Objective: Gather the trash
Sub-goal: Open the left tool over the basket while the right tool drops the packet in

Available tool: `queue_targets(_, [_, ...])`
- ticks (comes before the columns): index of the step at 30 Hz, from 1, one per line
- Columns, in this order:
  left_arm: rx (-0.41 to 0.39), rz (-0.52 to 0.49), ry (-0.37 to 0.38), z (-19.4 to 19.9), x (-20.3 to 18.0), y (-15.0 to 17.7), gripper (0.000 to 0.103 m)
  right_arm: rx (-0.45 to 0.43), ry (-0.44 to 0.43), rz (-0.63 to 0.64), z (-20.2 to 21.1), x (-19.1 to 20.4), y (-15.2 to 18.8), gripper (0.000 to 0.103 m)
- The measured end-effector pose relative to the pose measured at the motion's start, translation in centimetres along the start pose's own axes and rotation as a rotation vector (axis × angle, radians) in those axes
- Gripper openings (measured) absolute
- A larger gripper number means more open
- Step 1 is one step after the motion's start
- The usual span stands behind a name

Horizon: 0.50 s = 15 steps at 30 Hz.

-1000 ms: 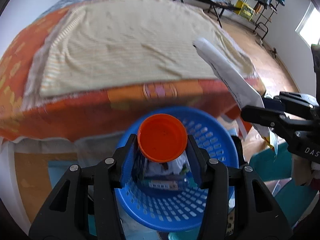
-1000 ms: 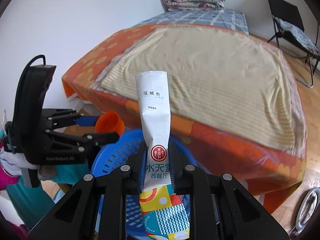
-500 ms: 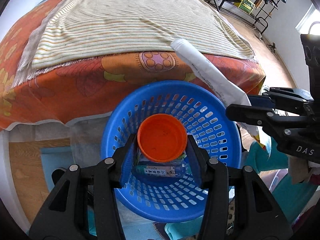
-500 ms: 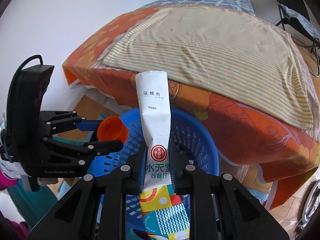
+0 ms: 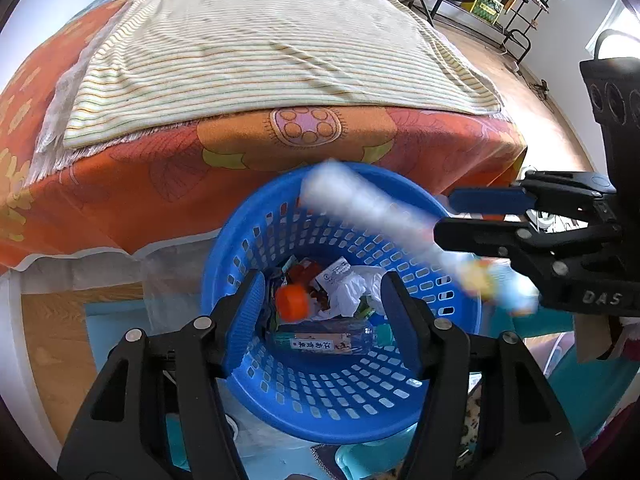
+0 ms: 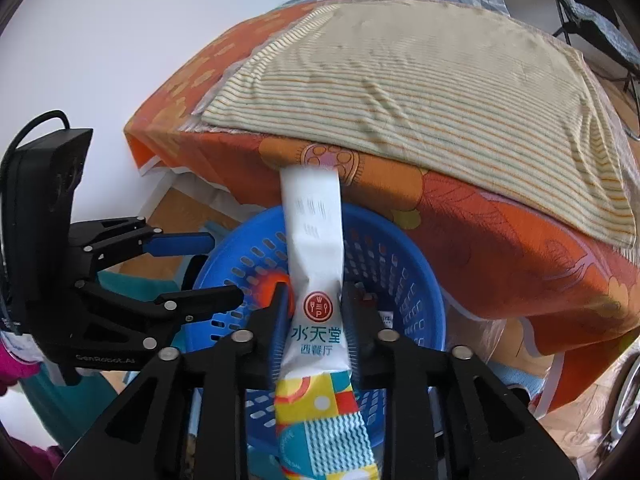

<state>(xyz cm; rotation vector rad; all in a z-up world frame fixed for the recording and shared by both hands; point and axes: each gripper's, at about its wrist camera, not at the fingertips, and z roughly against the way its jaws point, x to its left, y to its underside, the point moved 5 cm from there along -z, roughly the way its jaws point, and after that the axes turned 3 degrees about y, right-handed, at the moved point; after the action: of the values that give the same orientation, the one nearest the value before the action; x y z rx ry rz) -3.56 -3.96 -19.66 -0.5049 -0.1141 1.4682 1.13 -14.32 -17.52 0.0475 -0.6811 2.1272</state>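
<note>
Striped sheet (image 5: 256, 60) over orange bedspread (image 5: 120, 184), wooden floor (image 5: 532, 92) beyond.

Bright daylight, curved fisheye edges (dark corners), blurred wrapper (image 5: 404, 228).

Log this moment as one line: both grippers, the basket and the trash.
left gripper: open, empty | right gripper: jaws just opening, long white wet-wipe packet between them | round blue plastic basket: orange-capped bottle inside

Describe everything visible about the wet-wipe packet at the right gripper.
The wet-wipe packet is a long, flat, glossy sachet: white upper part with a red round logo and teal characters, colourful patterned lower end. It stands between the just-opened fingers of the right gripper, above the blue basket. It is motion-blurred in the left wrist view.
</note>
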Motion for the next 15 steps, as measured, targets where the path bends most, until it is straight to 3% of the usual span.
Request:
queue_targets(2, [0.010, 0.006, -0.002, -0.25, 0.19, 0.13, 0.063, -0.004, 0.009, -0.003, 0.06, -0.02, 0.02, 0.055])
queue_targets(15, [0.012, 0.013, -0.005, -0.23, 0.20, -0.11, 0.063, -0.011, 0.025, -0.019, 0.20, -0.41, -0.30, 0.056])
